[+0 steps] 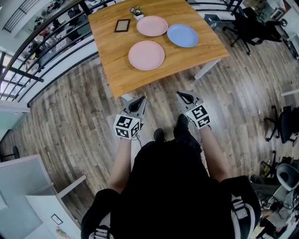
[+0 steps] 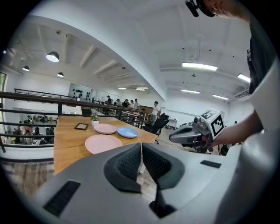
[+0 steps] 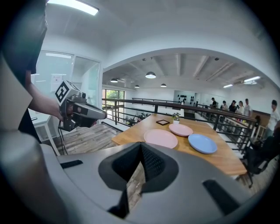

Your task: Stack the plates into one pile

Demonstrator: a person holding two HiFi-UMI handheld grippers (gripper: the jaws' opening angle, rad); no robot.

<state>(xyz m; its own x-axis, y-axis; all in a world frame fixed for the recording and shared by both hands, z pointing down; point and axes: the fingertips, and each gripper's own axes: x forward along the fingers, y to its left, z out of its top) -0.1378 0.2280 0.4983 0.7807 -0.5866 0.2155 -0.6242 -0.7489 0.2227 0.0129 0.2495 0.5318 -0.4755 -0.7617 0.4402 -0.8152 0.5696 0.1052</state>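
Note:
Three plates lie apart on the wooden table [image 1: 117, 70]: a near pink plate [image 1: 146, 55], a far pink plate [image 1: 152, 25] and a blue plate [image 1: 182, 35] to its right. The same near pink plate [image 2: 103, 144] [image 3: 160, 138] and blue plate [image 2: 127, 132] [image 3: 202, 143] show in both gripper views. My left gripper [image 1: 140, 100] and right gripper [image 1: 181, 96] hang side by side over the floor, short of the table's near edge. Both are shut with nothing between the jaws. From the left gripper view the right gripper [image 2: 173, 138] shows; from the right one, the left gripper [image 3: 103, 115].
A small dark frame [image 1: 122, 25] and a little potted plant [image 1: 137, 12] stand at the table's far side. A black railing [image 1: 42, 51] runs to the left of the table. Office chairs [image 1: 250, 23] stand at the right. People stand far off [image 2: 127, 103].

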